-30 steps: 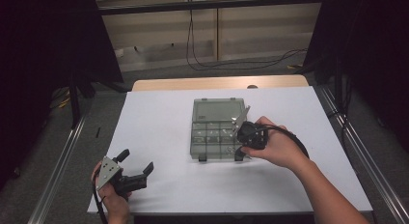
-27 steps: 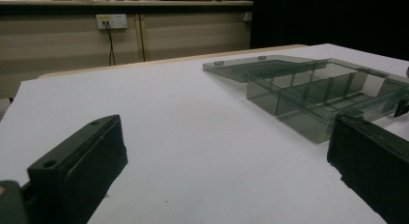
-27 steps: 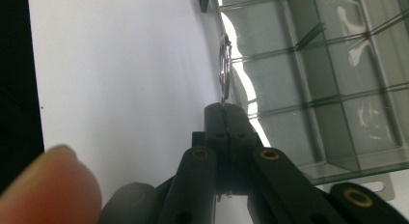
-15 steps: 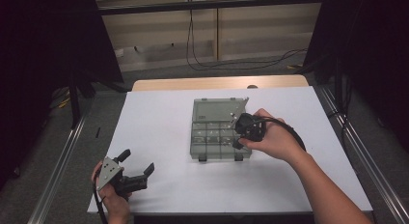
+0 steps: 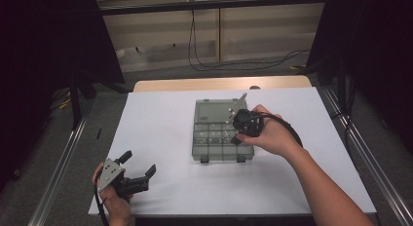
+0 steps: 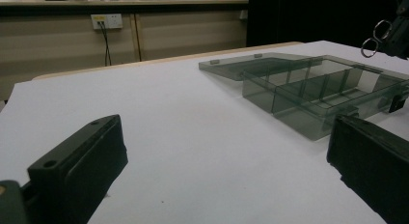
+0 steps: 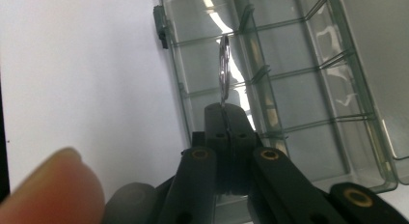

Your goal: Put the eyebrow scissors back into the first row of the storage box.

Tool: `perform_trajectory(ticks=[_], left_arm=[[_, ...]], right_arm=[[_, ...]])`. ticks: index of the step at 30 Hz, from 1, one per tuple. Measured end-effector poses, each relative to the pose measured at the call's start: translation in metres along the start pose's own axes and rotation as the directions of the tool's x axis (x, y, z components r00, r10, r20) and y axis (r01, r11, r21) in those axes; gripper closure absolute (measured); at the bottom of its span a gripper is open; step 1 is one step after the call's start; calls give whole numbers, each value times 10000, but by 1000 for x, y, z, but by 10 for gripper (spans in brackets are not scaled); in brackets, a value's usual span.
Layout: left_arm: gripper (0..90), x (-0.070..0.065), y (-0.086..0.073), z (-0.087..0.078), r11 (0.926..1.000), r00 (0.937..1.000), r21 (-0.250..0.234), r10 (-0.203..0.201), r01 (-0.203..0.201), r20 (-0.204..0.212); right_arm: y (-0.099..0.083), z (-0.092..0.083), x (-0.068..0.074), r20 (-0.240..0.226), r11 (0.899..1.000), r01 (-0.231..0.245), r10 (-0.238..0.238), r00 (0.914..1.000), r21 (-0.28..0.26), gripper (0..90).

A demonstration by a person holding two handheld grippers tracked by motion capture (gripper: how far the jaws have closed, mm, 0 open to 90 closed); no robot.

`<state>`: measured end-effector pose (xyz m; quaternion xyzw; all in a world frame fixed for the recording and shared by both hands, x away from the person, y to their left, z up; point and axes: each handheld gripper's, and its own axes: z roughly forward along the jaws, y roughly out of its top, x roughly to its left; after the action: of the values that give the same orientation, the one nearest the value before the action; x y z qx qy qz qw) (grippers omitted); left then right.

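Observation:
A smoky clear compartment box (image 5: 197, 138) lies open at the table's middle, its lid (image 5: 212, 111) flat behind it. My right gripper (image 5: 236, 137) hangs over the box's right side, pointing down. In the right gripper view its jaws (image 7: 224, 110) are shut on a thin metal ring (image 7: 224, 69), held edge-on above the box's compartments (image 7: 289, 89). The left gripper view shows the ring (image 6: 374, 38) above the box (image 6: 313, 89). My left gripper (image 5: 139, 162) rests near the front left edge, open with nothing between its fingers (image 6: 87, 151).
The white table top (image 5: 160, 123) has bare room to the left of and in front of the box. Metal rails (image 5: 63, 158) run along both sides of the table. Cables (image 5: 204, 50) lie on the floor beyond the far edge.
My right gripper has moved a little left and away, farther over the box, with the ring in it. The left gripper has stayed put.

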<state>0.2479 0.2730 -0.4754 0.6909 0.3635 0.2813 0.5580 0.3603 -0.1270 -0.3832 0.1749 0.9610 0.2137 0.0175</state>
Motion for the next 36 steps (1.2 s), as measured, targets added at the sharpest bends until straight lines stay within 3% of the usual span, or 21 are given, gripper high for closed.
perform_trajectory(ticks=[12,27,35,36], left_arm=[[0,0,0,1,10000,10000,34,-4,4,-54],[1,-1,0,3,10000,10000,-16,-46,46,-54],[1,0,0,2,9999,10000,125,44,-43,-79],[1,0,0,2,9999,10000,121,35,-34,-90]], right_arm=[[5,2,-17,130,9998,-120,122,9998,-158,900],[5,14,-39,611,9989,-271,295,9977,-389,900],[9,23,-45,859,9990,-162,197,9961,-414,900],[10,23,-45,842,9988,-335,364,9958,-359,900]])
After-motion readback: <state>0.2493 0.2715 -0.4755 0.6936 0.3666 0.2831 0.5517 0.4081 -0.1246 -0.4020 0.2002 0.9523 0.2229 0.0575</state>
